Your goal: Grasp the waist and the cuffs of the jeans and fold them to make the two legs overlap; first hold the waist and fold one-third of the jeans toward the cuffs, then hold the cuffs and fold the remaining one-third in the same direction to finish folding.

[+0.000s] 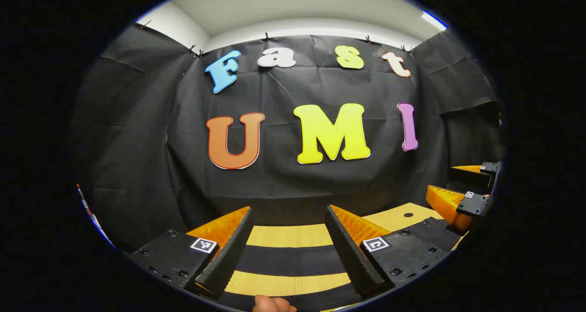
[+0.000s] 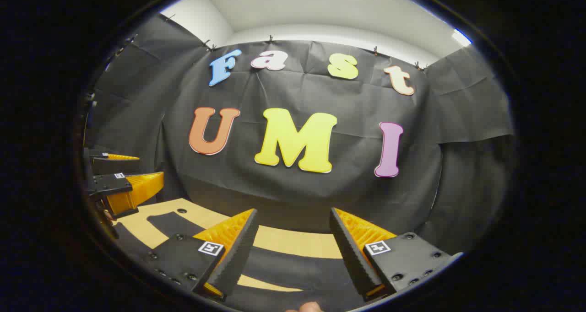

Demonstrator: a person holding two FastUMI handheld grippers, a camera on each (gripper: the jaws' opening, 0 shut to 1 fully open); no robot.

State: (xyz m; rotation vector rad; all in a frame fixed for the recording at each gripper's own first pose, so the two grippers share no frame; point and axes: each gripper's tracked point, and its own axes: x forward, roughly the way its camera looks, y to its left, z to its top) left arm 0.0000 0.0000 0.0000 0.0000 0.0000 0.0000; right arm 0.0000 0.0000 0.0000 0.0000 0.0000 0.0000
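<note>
Dark cloth, apparently the jeans (image 1: 290, 259), lies in bands across the light wooden table (image 1: 288, 235), low between my fingers. In the left gripper view my left gripper (image 1: 289, 207) is open, held above the table and facing the wall, with nothing between its fingers. My right gripper (image 1: 462, 197) appears at the far right, also apart. In the right gripper view my right gripper (image 2: 293, 210) is open and empty over the dark cloth (image 2: 293, 268) on the table (image 2: 293, 241). My left gripper (image 2: 123, 184) hangs at the left edge.
The black cloth wall stands close behind the table's far edge. A small round hole (image 1: 408, 214) sits in the tabletop. A person's fingertip (image 1: 272, 303) peeks in at the bottom.
</note>
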